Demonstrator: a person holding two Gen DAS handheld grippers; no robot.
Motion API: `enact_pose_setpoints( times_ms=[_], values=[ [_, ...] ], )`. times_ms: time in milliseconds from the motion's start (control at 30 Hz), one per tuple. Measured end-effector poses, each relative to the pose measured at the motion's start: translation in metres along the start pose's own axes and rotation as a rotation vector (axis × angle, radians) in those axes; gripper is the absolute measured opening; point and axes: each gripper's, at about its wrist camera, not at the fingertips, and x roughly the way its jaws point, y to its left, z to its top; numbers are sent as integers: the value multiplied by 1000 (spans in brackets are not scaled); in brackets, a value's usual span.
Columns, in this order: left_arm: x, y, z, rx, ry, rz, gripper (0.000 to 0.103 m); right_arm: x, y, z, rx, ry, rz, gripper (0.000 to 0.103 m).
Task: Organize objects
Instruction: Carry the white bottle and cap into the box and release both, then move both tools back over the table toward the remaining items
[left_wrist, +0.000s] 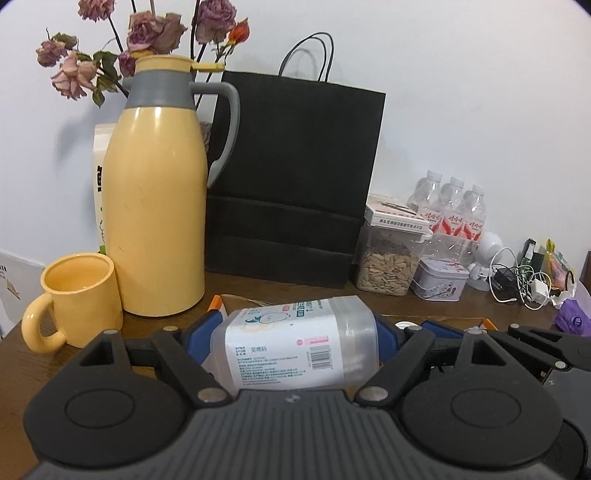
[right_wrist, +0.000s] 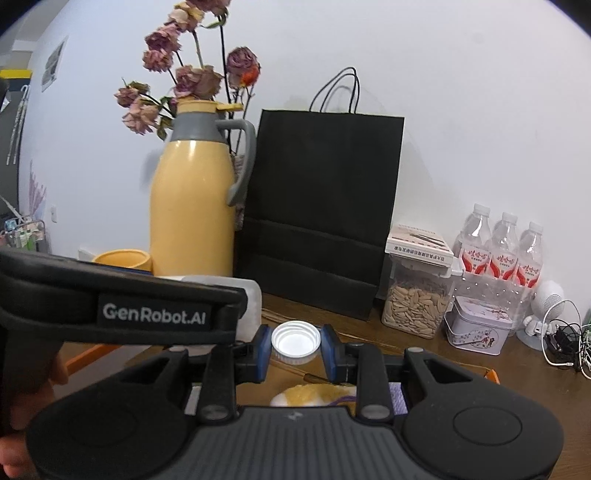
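The left tongs (left_wrist: 295, 332) clamp a clear labelled jar (left_wrist: 295, 343) sideways, mouth to the right. The right tongs (right_wrist: 295, 345) pinch its white lid (right_wrist: 295, 341) just beside it, likely ready to recap. Both hang above the tabletop (left_wrist: 461, 306); thermos (left_wrist: 159, 192), mug (left_wrist: 79, 295) and black bag (left_wrist: 295, 177) stand far behind.

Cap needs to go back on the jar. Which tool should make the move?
Probably right. The right tool grips the white cap, open side up. The left tool only steadies the clear jar, held on its side.
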Motion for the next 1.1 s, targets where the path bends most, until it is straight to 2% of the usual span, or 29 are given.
enact_pose_setpoints(
  times_ms=[300, 333, 367, 400, 433, 467, 667, 1100],
  values=[
    [8, 2, -2, 18, 14, 5, 86, 8, -5, -3, 12, 30, -20, 28],
    [6, 2, -2, 15, 3, 1, 97, 8, -5, -4, 17, 35, -19, 30],
    [3, 3, -1, 9, -11, -2, 103, 8, -6, -4, 23, 38, -21, 42],
    [0, 4, 0, 5, -29, -4, 103, 7, -6, -4, 30, 39, -24, 51],
    [-2, 4, 2, 6, -34, -3, 103, 5, -6, -4, 33, 35, -26, 68],
    [-3, 4, 3, 7, -35, 0, 103, 3, -6, -4, 31, 28, -28, 80],
    [-5, 4, 4, 16, -26, 9, 103, -4, -3, -1, 23, 12, -23, 100],
    [-36, 0, 5, 30, -76, -6, 103, -24, -6, -1, 32, 5, -21, 103]
  ],
)
